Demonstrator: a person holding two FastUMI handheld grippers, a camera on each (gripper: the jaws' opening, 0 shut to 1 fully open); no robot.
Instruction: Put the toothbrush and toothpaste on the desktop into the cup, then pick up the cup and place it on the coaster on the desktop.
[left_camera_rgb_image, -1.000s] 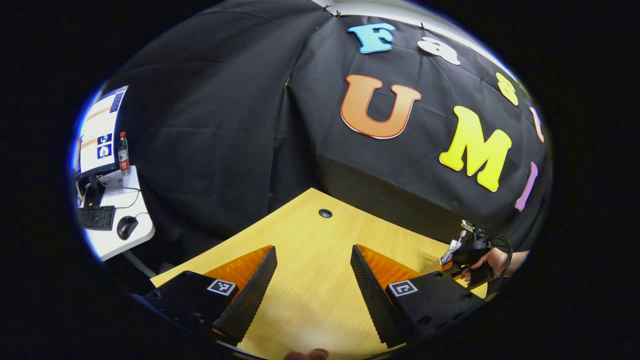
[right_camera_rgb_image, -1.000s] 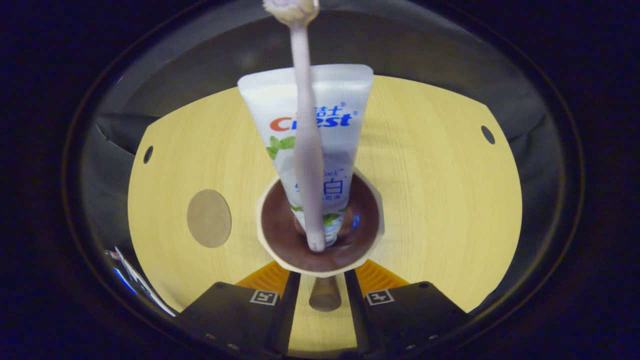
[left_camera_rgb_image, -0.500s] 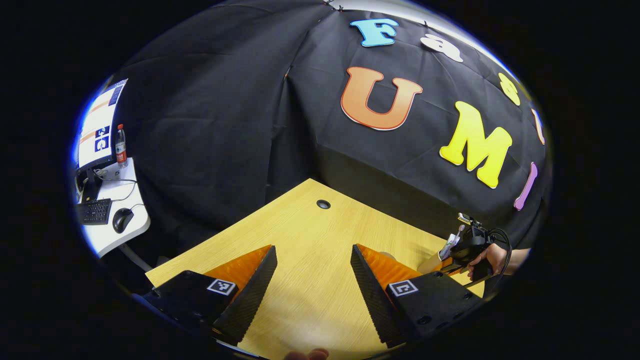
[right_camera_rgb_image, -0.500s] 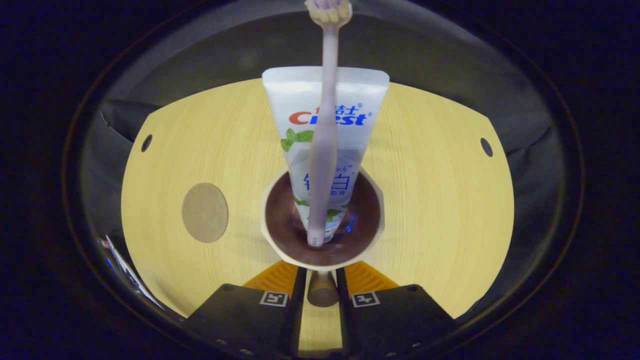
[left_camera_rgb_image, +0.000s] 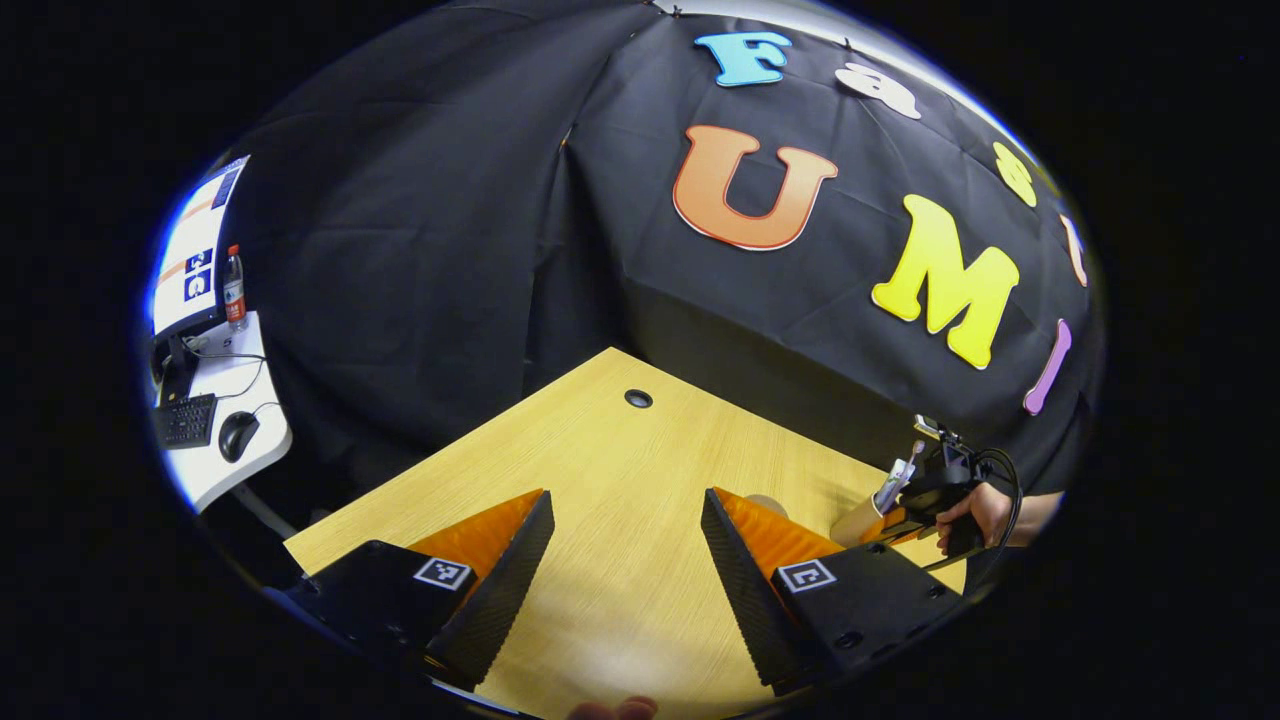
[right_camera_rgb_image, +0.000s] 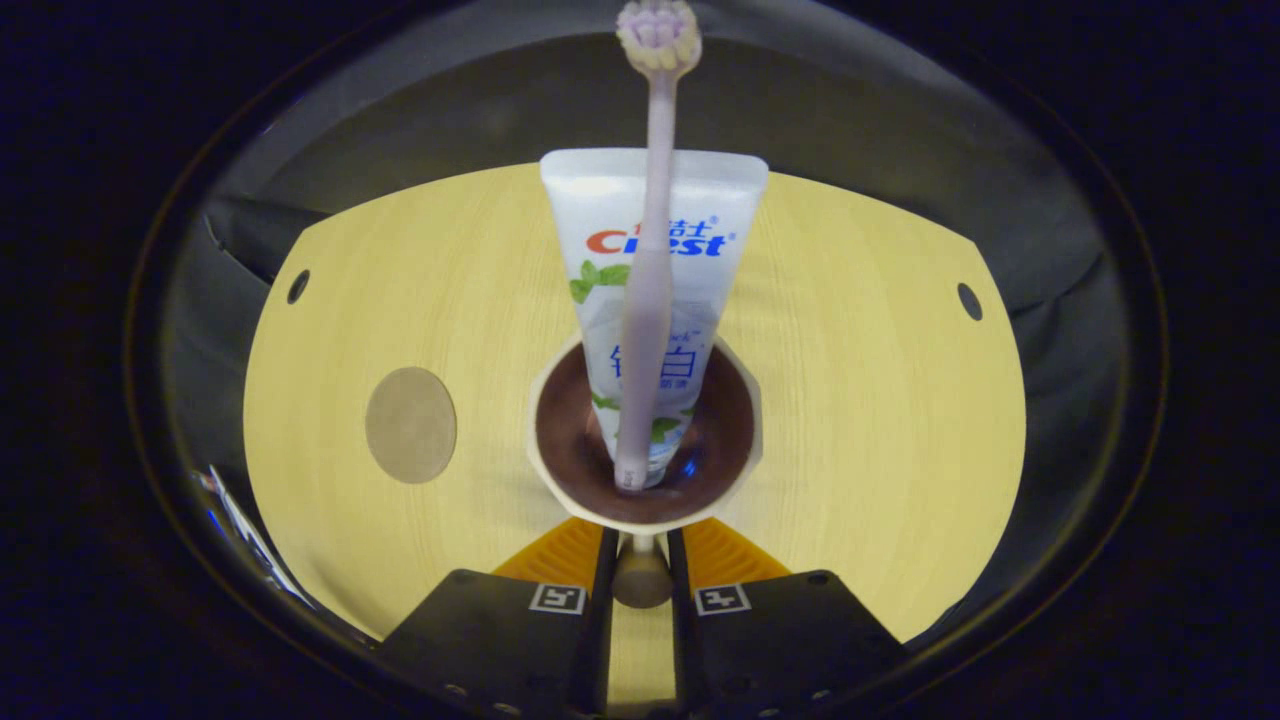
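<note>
Right gripper view, your right hand-held gripper pinching the cup's handle, cup holding toothpaste and toothbrush upright above the desk, coaster well to its left, your left hand-held gripper spread wide over bare desk.

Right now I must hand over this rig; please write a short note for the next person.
Right gripper: closed on the cup handle, both fingers pressing.
Left gripper: open, holding nothing, above the desktop.
Done: toothbrush and toothpaste tube stand in the cup.
Left: carry the cup to the round coaster, which lies bare to the cup's left in the right gripper view, and release.
</note>
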